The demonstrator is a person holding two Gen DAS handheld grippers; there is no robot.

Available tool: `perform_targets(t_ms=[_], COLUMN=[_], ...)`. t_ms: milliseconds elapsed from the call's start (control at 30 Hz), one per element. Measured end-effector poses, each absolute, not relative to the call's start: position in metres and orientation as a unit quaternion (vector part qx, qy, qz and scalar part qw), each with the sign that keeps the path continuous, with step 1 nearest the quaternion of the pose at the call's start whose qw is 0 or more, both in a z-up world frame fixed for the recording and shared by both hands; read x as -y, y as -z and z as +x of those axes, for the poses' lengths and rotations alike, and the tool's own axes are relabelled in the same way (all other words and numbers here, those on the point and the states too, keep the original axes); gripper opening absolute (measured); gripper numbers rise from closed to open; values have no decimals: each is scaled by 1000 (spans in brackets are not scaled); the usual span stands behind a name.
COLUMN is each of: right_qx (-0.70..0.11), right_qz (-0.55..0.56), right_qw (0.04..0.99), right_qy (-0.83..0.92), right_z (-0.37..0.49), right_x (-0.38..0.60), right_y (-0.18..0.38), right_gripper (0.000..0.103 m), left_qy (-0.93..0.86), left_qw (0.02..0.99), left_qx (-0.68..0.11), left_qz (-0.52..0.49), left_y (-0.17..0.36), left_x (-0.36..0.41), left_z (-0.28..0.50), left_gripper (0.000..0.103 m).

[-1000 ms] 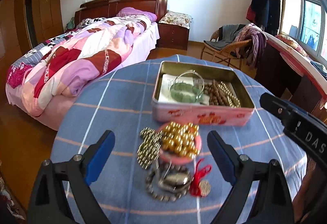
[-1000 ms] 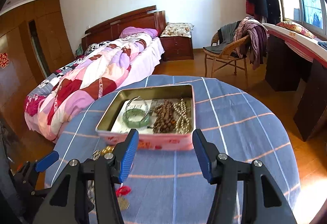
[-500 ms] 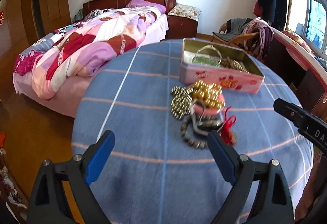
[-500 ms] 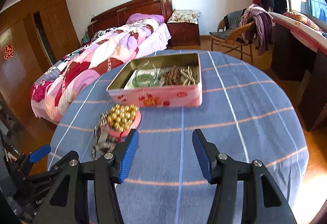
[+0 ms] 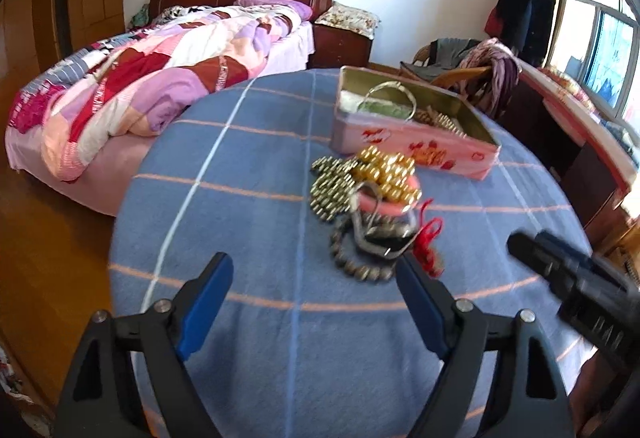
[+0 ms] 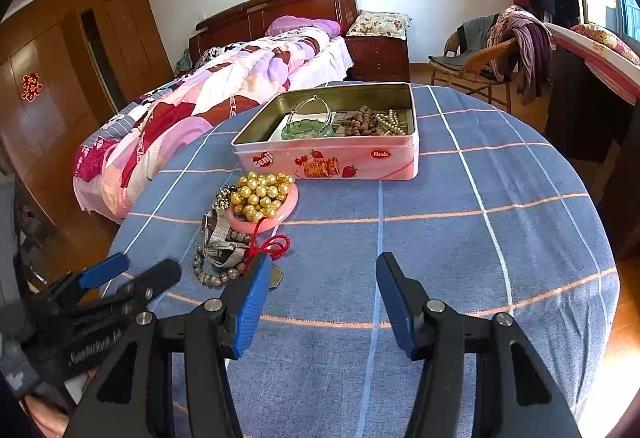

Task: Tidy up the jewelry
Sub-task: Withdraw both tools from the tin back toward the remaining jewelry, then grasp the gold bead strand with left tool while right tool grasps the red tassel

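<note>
On the blue checked tablecloth lies a jewelry pile: gold beads (image 6: 262, 194) on a pink bangle, a silver watch (image 6: 218, 238), a grey bead bracelet (image 6: 212, 276) and a red cord (image 6: 272, 244). Behind it stands an open pink tin (image 6: 332, 158) holding a green bangle (image 6: 306, 126) and brown beads (image 6: 362, 122). My left gripper (image 5: 312, 270) hovers just short of the pile (image 5: 372, 214), its jaws closing with only cloth between them. My right gripper (image 6: 322, 266) is open and empty, to the right of the pile. The tin (image 5: 416, 148) lies beyond.
The round table's edge (image 6: 600, 258) drops to a wood floor. A bed with a patchwork quilt (image 6: 208, 90) stands at the left, a wicker chair (image 6: 476, 66) draped with clothes behind, and a dark desk (image 6: 588, 110) at the right.
Both grippers have drawn back toward the table's near edge, so the tin and pile sit farther ahead. The pile has shifted right in the left view. The left jaws stand narrower.
</note>
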State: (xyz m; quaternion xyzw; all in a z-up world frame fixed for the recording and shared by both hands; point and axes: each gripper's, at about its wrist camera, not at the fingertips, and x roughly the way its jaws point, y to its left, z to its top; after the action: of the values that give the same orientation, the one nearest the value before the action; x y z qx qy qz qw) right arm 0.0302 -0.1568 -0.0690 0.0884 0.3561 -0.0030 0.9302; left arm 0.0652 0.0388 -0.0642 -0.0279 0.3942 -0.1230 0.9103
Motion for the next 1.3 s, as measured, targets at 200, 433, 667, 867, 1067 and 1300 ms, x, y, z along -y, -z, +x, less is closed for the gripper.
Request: perform_targets(t_ms=[200, 433, 667, 867, 1067, 1300], right_qx=[-362, -364, -373, -377, -392, -404], right_qz=[92, 103, 116, 118, 110, 90], right_qw=[928, 925, 920, 919, 913, 909], right_qy=[4, 9, 6, -1, -25, -49], right_z=[32, 33, 35, 34, 37, 40], right_x=[161, 172, 174, 173, 159, 138], right_y=[72, 73, 78, 78, 84, 88], right_gripper=[55, 55, 55, 55, 55, 55], left_qy=[152, 156, 176, 200, 205, 224], left_qw=[895, 876, 873, 881, 883, 883], left_qx=[-412, -449, -444, -413, -402, -386], left_qz=[-71, -82, -100, -116, -130, -143], left_y=[65, 86, 83, 66, 59, 54], left_x=[-20, -7, -17, -39, -57, -66], left_z=[98, 109, 103, 85, 79, 78], left_gripper=[69, 42, 13, 13, 12, 12])
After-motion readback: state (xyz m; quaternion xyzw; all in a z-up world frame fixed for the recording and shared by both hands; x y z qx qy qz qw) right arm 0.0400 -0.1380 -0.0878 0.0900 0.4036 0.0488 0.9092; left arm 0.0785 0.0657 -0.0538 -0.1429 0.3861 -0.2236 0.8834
